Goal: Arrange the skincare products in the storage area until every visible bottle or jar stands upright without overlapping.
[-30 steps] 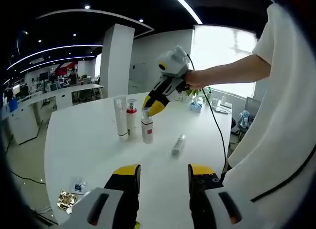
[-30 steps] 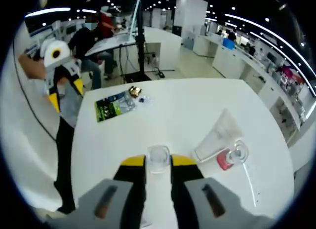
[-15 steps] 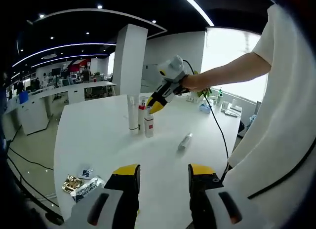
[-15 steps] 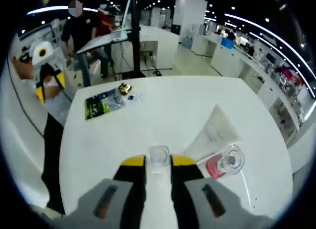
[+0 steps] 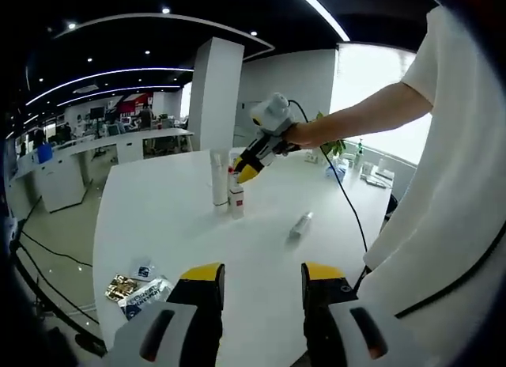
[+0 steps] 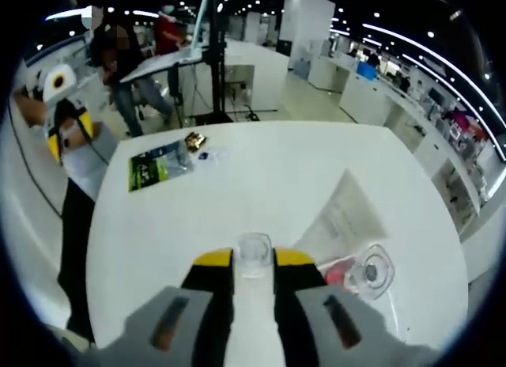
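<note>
— What stands on the white table (image 5: 158, 225)?
— In the left gripper view, just above centre, three products stand upright in a tight cluster: a tall white tube (image 5: 219, 179), a red-capped bottle (image 5: 230, 163) mostly hidden behind, and a white bottle with a clear cap (image 5: 236, 198), held at its top between yellow jaws.
— Anything lying down?
— A small clear bottle (image 5: 300, 224) lies on its side, right of centre, well apart from the cluster — the right gripper view looks down on the clear cap at lower centre.
</note>
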